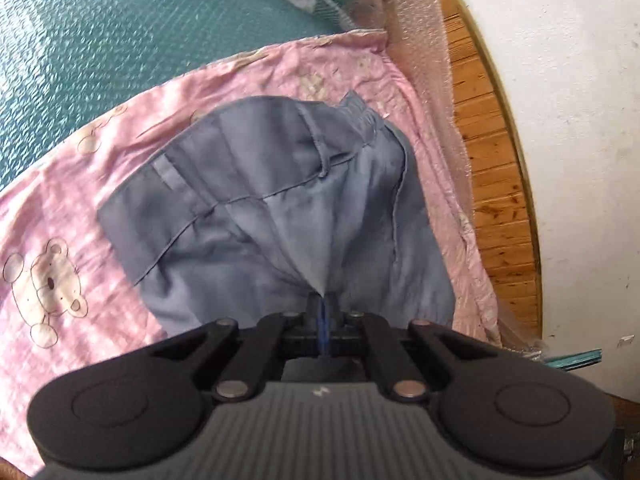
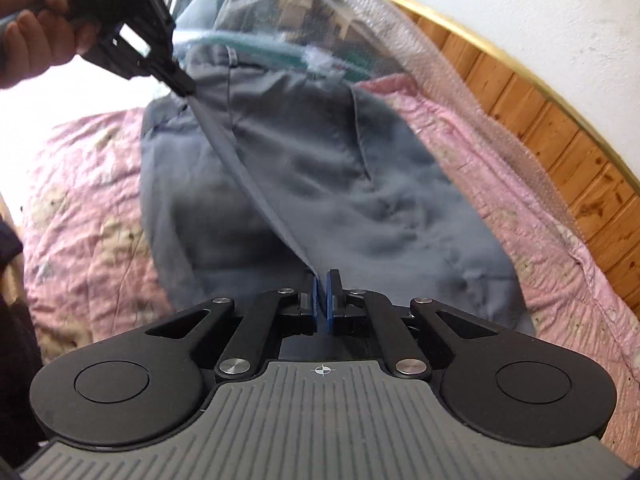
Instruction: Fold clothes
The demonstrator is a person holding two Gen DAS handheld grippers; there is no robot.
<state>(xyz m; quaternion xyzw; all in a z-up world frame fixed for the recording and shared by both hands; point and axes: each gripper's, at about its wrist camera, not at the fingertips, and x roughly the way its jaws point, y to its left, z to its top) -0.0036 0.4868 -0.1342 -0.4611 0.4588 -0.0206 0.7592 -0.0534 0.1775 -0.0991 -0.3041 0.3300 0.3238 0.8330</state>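
Note:
A grey pair of trousers (image 1: 260,208) lies on a pink bear-print sheet (image 1: 60,240). My left gripper (image 1: 323,300) is shut on a pinch of the grey cloth and lifts it into a taut ridge. In the right wrist view the same trousers (image 2: 312,184) spread over the pink sheet (image 2: 92,220). My right gripper (image 2: 322,280) is shut on an edge of the cloth. That edge runs as a tight fold up to the left gripper (image 2: 186,88), held in a hand at the upper left.
A teal mat (image 1: 100,40) lies beyond the sheet. Bubble wrap (image 1: 416,40) hangs along the wooden bed frame (image 1: 492,168) with a white wall (image 1: 580,120) behind it. Clear plastic (image 2: 320,12) covers clutter past the trousers.

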